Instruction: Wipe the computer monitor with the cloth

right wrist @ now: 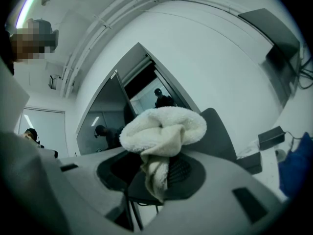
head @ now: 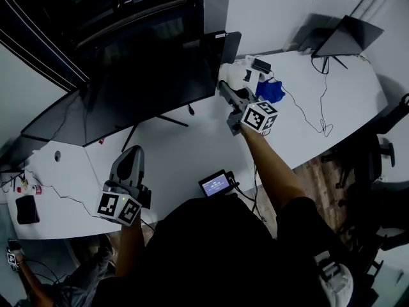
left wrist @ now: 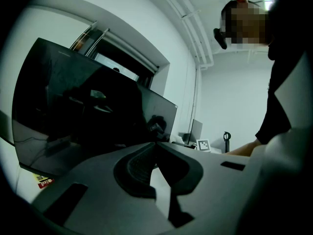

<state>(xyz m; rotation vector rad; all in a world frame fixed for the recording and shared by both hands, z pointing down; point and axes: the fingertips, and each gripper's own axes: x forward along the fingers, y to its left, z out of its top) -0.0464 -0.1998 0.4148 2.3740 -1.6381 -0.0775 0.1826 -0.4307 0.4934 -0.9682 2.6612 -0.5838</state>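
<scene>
- White terry cloth (right wrist: 161, 129) is clamped between the jaws of the right gripper (right wrist: 157, 168), near the right edge of the dark computer monitor (head: 147, 69).
- Nothing is held by the left gripper (left wrist: 155, 148); its jaws are pressed together, over the white desk (head: 192, 152).

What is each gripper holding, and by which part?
The right gripper pinches the white cloth by a gathered fold, its bulk puffing out above the jaws. The left gripper holds nothing, jaws together.
</scene>
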